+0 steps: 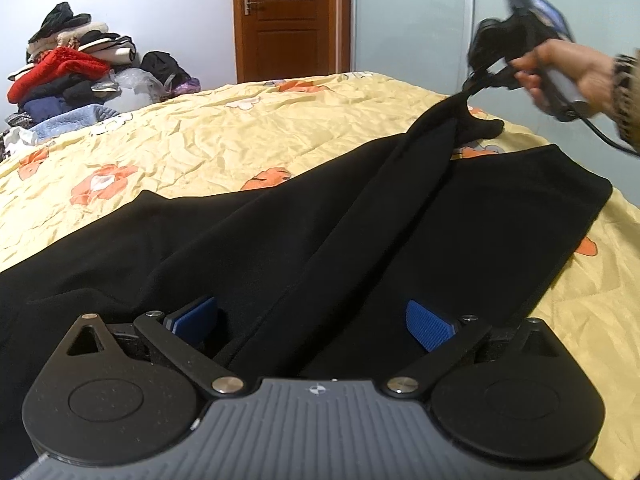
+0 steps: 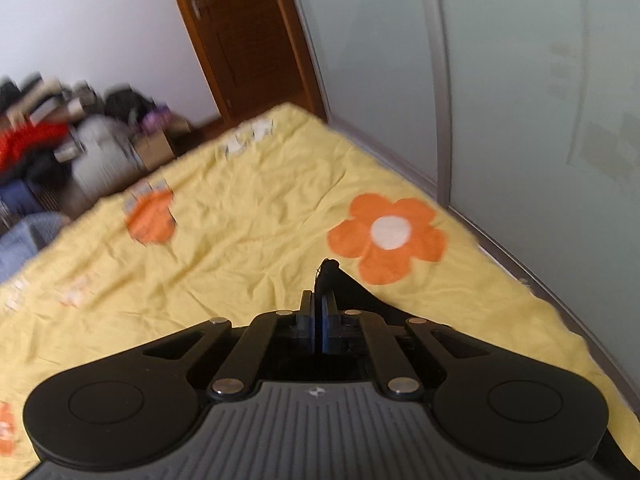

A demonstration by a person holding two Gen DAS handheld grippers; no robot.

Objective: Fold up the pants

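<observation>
Black pants [image 1: 320,240] lie spread on a yellow bedspread [image 1: 200,136] printed with orange flowers; the fabric fills the middle of the left wrist view and runs from about 8 o'clock up toward 2 o'clock. Left gripper [image 1: 312,320] sits low over the near end of the pants, its blue pads [image 1: 430,324] spread wide, cloth lying between them but neither pad pressing on it. Right gripper [image 2: 319,320], held in a hand [image 1: 568,76] at 2 o'clock in the left view, has its jaws clenched on a tip of the pants [image 2: 332,280], and that far corner is lifted off the bedspread in a peak. The right wrist view is blurred toward its left edge. A heap of clothes [image 1: 68,72] stands at 10 o'clock beyond the bed; a brown wooden door [image 1: 292,20] at 12 o'clock; pale sliding panels [image 2: 520,100] along the bed's far side.
</observation>
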